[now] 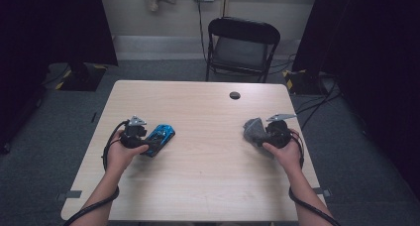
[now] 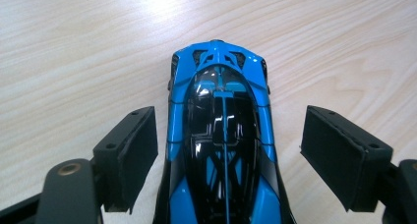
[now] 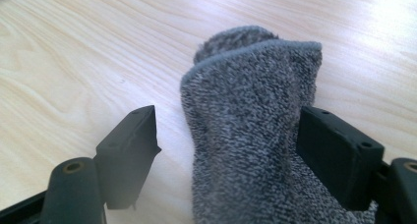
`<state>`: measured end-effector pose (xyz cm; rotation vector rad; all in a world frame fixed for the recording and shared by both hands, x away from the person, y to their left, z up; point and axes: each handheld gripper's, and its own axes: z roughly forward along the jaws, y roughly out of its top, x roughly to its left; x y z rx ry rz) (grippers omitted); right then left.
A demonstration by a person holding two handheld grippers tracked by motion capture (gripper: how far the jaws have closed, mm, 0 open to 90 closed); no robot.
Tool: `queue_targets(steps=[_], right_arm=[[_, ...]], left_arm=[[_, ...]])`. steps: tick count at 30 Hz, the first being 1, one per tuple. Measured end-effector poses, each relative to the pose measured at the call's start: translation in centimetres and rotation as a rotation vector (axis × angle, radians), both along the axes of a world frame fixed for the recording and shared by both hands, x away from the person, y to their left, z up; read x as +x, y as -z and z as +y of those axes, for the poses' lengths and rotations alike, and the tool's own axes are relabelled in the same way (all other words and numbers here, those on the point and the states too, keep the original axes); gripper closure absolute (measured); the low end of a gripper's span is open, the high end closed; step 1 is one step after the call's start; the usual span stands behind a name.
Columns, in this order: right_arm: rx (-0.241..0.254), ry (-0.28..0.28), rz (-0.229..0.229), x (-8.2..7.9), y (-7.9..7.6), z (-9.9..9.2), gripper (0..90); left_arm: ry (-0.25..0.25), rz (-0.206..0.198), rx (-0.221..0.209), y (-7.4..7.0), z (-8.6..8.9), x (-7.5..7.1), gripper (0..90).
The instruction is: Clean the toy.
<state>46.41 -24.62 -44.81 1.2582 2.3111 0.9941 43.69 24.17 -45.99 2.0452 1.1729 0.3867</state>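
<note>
A blue and black toy car (image 1: 161, 135) lies on the wooden table (image 1: 208, 186) at the left. My left gripper (image 1: 151, 144) reaches over its rear. In the left gripper view the car (image 2: 221, 135) sits between the jaws of the left gripper (image 2: 228, 121), with a gap on each side. A crumpled grey sock (image 1: 254, 129) lies at the right, at the tips of my right gripper (image 1: 261, 135). In the right gripper view the sock (image 3: 246, 135) stands between the jaws of the right gripper (image 3: 226, 116); it brushes the right pad (image 3: 329, 150) and is apart from the left pad (image 3: 130, 145).
A round cable hole (image 1: 235, 95) sits near the table's far edge. A black folding chair (image 1: 242, 42) stands behind the table. Dark curtains hang at both sides, and cables run across the floor at the right.
</note>
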Motion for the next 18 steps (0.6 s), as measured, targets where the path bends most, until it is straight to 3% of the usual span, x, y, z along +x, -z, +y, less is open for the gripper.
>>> queue_targets(steps=[7,18], right_arm=[[0.032,-0.022,-0.011,-0.9,-1.1,0.3,21.9],[0.032,-0.06,-0.022,-2.2,-1.8,0.9,21.5]], left_arm=[[0.013,-0.003,-0.01,-0.6,0.4,-1.2,21.6],[0.061,-0.03,-0.031,-1.8,-0.2,-3.0,22.1]])
